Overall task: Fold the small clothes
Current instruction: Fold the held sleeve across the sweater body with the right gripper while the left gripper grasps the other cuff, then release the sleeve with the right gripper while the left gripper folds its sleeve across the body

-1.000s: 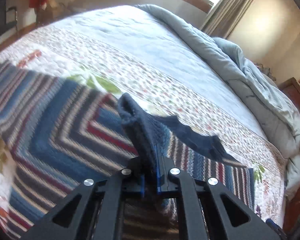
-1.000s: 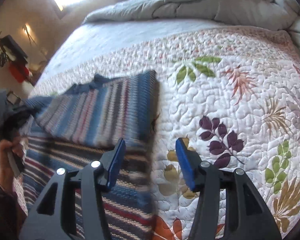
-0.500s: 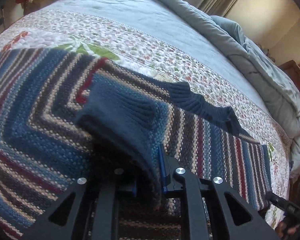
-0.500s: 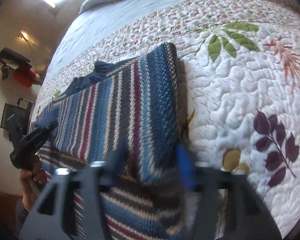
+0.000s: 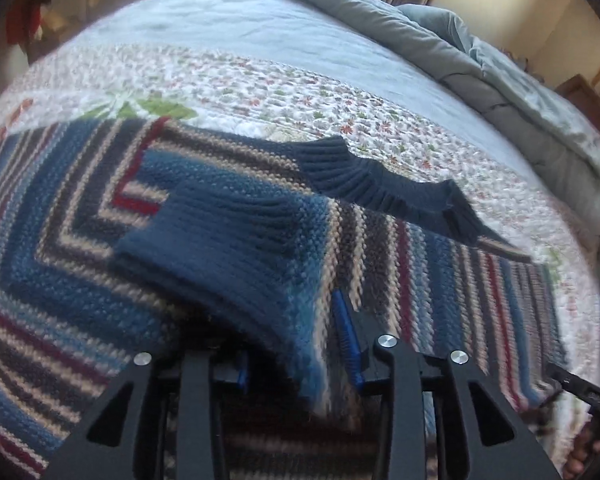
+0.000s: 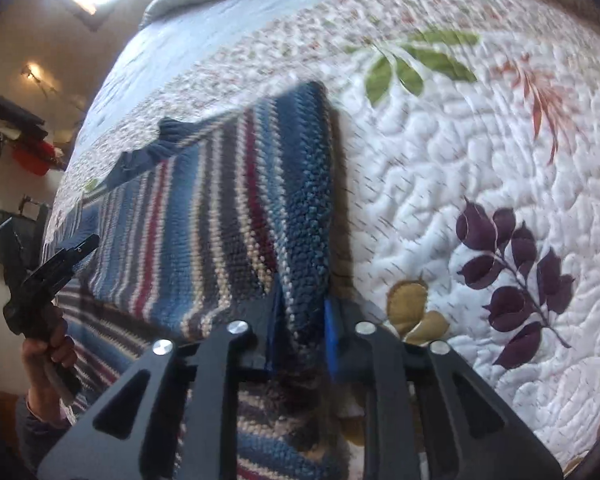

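A striped knit sweater (image 5: 80, 240) in blue, tan and red lies flat on the quilt, its dark blue collar (image 5: 360, 176) at the far edge. One sleeve with a blue cuff (image 5: 204, 232) is folded across its body. My left gripper (image 5: 294, 356) has opening jaws; the sleeve lies loose between them, with a gap at the right pad. In the right wrist view the sweater (image 6: 204, 220) shows a folded side edge. My right gripper (image 6: 302, 328) pinches that edge between its blue pads, and its jaws are opening slightly. A hand (image 6: 48, 356) holds the left gripper at the sweater's far side.
The floral quilt (image 6: 460, 160) spreads wide to the right of the sweater. A pale blue sheet (image 5: 240, 28) and a bunched grey duvet (image 5: 500, 92) lie beyond it. Wooden furniture (image 5: 580, 92) stands past the bed's edge.
My left gripper lowered the raised sleeve cuff onto the sweater and its jaws parted. My right gripper, wide open beside the sweater, dropped over the folded edge and closed around it.
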The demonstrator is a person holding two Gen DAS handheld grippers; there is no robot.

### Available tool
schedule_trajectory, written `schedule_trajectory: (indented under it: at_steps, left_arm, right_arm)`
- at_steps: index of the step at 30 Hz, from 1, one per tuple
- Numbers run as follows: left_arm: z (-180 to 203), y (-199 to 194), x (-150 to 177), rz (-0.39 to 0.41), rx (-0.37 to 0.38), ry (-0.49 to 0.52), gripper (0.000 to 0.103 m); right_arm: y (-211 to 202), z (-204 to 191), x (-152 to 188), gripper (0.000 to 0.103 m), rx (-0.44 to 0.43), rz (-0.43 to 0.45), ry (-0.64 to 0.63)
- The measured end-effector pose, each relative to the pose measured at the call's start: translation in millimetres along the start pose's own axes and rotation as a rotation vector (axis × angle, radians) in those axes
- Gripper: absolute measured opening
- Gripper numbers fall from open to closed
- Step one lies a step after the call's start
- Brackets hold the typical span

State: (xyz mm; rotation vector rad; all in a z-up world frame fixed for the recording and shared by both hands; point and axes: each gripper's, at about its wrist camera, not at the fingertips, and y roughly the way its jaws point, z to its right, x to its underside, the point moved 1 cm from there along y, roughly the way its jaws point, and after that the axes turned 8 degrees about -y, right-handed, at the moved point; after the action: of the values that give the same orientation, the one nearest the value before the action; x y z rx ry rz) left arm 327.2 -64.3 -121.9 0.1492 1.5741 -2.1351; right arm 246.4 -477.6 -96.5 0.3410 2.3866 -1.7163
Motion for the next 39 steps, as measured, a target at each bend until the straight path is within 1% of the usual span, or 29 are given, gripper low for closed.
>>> schedule_trajectory:
  at_steps: [1,2,3,4,5,7,8,9,10,12,14,17,19,21,24,27,28,30,31,32,33,35,36,38,39]
  left_arm:
    - [-6.2,-7.6,-0.3,-0.006,0.003,-0.007,0.04]
    - [-15.5,-19.0,-0.2,-0.002,0.009,-0.01,0.049]
    - [-23.9,-28.0,0.4,0.006,0.008,-0.008,0.054]
    - [-39.5,-42.7,0.1,0.022,-0.014,-0.002,0.062]
    - [-55.3,-55.3,-0.2,0.039,-0.041,0.001,0.065]
    - [-88.5,-76.5,-1.2,0.066,-0.087,-0.006,0.066]
    - [-106.6,-86.2,-2.6,0.074,-0.114,-0.021,0.067]
    - [-125.8,-93.0,-4.6,0.078,-0.136,-0.044,0.069]
    - [-151.3,-100.6,-9.1,0.076,-0.158,-0.081,0.07]
    - [-202.2,-112.1,-19.7,0.079,-0.208,-0.167,0.071]
    - [-243.6,-119.0,-30.2,0.085,-0.227,-0.244,0.071]
    - [-301.1,-120.2,-51.6,0.088,-0.194,-0.406,0.07]
    - [-329.7,-117.3,-66.4,0.099,-0.175,-0.478,0.07]
    - [-356.4,-112.3,-79.6,0.108,-0.182,-0.547,0.07]
    - [-382.2,-103.5,-93.0,0.109,-0.139,-0.631,0.07]
    - [-389.8,-98.6,-102.1,0.132,-0.116,-0.649,0.07]
    - [-391.4,-98.0,-105.4,0.146,-0.09,-0.657,0.069]
    - [-394.4,-96.8,-109.3,0.155,-0.064,-0.654,0.052]
    - [-395.0,-95.5,-111.0,0.158,-0.068,-0.653,0.034]
    - [-396.3,-95.6,-111.2,0.163,-0.053,-0.652,0.016]
    - [-397.8,-95.3,-111.1,0.164,-0.026,-0.66,0.016]
    - [-397.3,-99.7,-110.4,0.207,-0.001,-0.688,0.014]
    - [-392.5,-103.8,-109.3,0.23,0.001,-0.679,0.014]
    - [-372.1,-113.9,-109.2,0.278,-0.016,-0.621,0.014]
    - [-361.8,-117.5,-108.9,0.291,-0.008,-0.597,0.014]
  right_arm:
    - [-8.9,-5.7,1.3,0.029,0.038,0.017,-0.02]
    - [-15.4,-9.6,2.9,0.034,0.07,0.032,-0.04]
    - [-23.5,-15.9,5.8,0.035,0.111,0.049,-0.066]
    - [-33.5,-26.0,10.8,0.035,0.162,0.071,-0.094]
    - [-39.0,-33.4,15.1,0.035,0.178,0.081,-0.112]
    - [-45.2,-49.0,23.4,0.035,0.155,0.085,-0.14]
    - [-45.1,-51.0,27.1,0.035,0.143,0.08,-0.15]
    - [-42.0,-61.7,31.2,0.035,0.13,0.065,-0.167]
    - [-37.3,-71.0,34.8,0.035,0.124,0.046,-0.184]
    - [-25.8,-90.1,37.5,0.035,0.104,0.014,-0.217]
    - [-18.6,-101.9,36.2,0.036,0.1,0.004,-0.245]
    - [-7.5,-117.2,29.8,0.037,0.123,-0.004,-0.267]
    - [-1.8,-122.1,24.4,0.037,0.12,-0.008,-0.265]
    - [2.0,-121.9,21.0,0.039,0.136,-0.01,-0.269]
    - [12.7,-123.9,13.6,0.04,0.183,-0.014,-0.288]
    - [19.2,-120.4,11.2,0.042,0.193,-0.017,-0.286]
    - [22.0,-119.5,10.7,0.042,0.192,-0.019,-0.283]
    - [25.4,-117.5,10.7,0.043,0.186,-0.018,-0.274]
    - [26.0,-117.1,10.8,0.043,0.183,-0.017,-0.271]
    - [26.8,-116.8,10.7,0.043,0.179,-0.014,-0.268]
    - [26.4,-116.0,10.8,0.043,0.175,-0.012,-0.264]
    - [24.3,-115.4,11.7,0.043,0.168,-0.009,-0.263]
    - [23.3,-115.6,12.3,0.043,0.167,-0.008,-0.265]
    - [20.0,-114.6,14.4,0.044,0.161,-0.005,-0.268]
    - [18.2,-114.1,15.6,0.044,0.159,-0.003,-0.269]
